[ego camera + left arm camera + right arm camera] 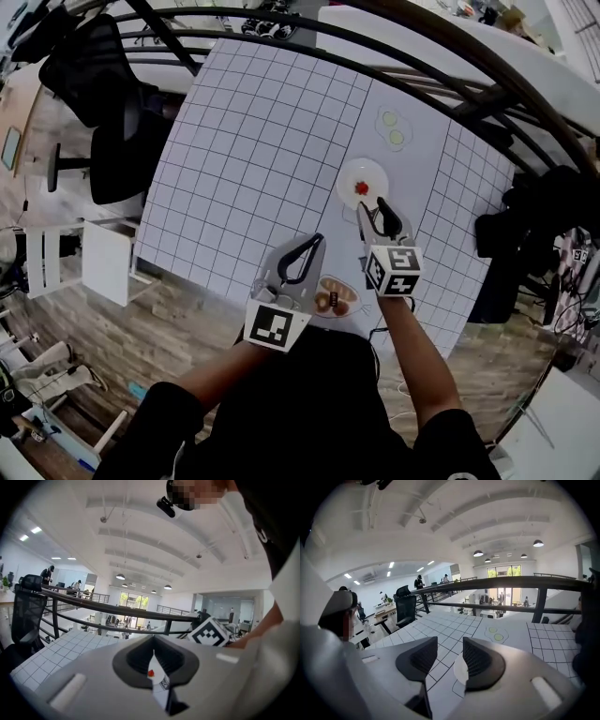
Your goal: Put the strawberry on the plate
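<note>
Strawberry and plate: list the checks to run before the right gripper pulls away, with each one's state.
1. Strawberry lying on the white plate: ok.
2. Right gripper jaws apart, nothing between them: ok.
3. Right gripper apart from the strawberry: ok.
4. Right gripper clear of the plate's rim: cannot tell; they overlap in the head view.
5. Left gripper jaws together, holding nothing: ok.
6. Oval dish out of the way: ok, it sits between the grippers, near the person.
</note>
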Motion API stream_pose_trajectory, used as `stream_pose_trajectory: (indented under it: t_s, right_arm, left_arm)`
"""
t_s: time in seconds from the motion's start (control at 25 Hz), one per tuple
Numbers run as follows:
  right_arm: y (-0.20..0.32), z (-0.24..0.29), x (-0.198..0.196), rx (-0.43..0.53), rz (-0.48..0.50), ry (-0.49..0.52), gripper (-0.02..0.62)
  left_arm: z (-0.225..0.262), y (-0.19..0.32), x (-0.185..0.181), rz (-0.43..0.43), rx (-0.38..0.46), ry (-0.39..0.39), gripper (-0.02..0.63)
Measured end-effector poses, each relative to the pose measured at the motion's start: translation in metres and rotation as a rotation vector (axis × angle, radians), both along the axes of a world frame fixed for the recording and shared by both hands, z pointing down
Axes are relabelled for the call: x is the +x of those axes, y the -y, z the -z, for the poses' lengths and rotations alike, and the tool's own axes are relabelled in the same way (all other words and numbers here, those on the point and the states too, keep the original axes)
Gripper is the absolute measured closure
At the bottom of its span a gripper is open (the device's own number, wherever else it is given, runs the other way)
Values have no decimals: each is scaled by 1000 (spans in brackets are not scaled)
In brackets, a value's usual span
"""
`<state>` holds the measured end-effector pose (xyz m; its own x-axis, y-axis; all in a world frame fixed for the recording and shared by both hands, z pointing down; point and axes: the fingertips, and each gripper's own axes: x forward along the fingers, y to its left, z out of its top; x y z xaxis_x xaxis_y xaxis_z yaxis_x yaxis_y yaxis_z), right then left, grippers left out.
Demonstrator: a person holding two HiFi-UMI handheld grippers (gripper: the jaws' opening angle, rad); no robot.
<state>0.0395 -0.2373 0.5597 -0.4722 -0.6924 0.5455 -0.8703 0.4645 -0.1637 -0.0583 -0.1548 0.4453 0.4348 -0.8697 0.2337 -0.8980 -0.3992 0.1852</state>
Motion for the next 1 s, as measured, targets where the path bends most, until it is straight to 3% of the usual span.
stream_pose_trajectory:
  t_s: [0.32, 0.6, 1.0]
  right_arm:
    - [-68, 72, -2, 89, -57, 46, 453]
    - [-121, 120, 2, 167, -126, 70, 591]
    - [-157, 164, 2, 288, -195, 95, 597]
  left_arm:
    - [11, -34, -6, -40, 16, -31, 597]
    - [35, -52, -10, -99, 60, -84, 597]
    - [52, -72, -10, -145, 88, -96, 597]
